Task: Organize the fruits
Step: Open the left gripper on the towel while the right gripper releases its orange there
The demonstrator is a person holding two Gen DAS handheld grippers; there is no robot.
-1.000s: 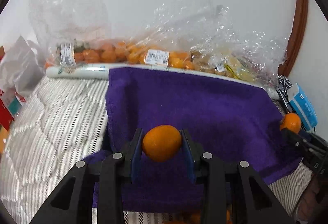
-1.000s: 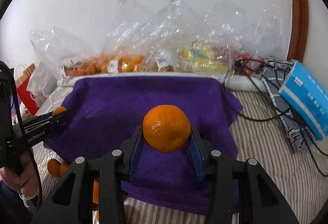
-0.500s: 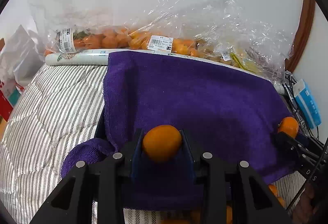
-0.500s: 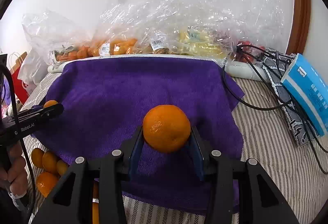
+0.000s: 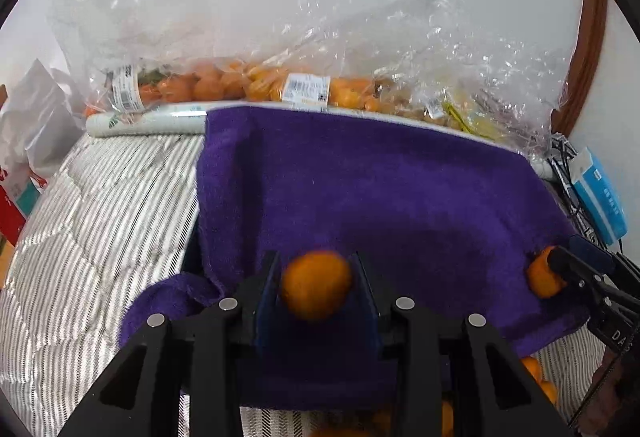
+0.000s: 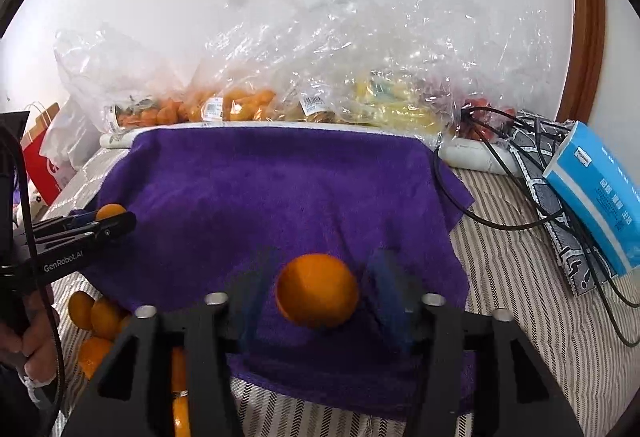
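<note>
Over the purple towel (image 6: 280,189): left gripper (image 5: 316,291) clamped on a round mandarin (image 5: 316,289), no long axis; right gripper (image 6: 320,289) fingers opening, parted from their orange (image 6: 318,291).

I see soft, even light in both views. Glare glints off the plastic bags (image 6: 320,69). Fisheye bending darkens the corners. My right gripper (image 6: 320,289) and its orange (image 6: 317,291) blur.

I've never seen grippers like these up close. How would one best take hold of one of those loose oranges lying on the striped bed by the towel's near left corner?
Across the middle of one loose orange, from above: it is round, so pads grip its widest part. Neighbours crowd beside it.
</note>
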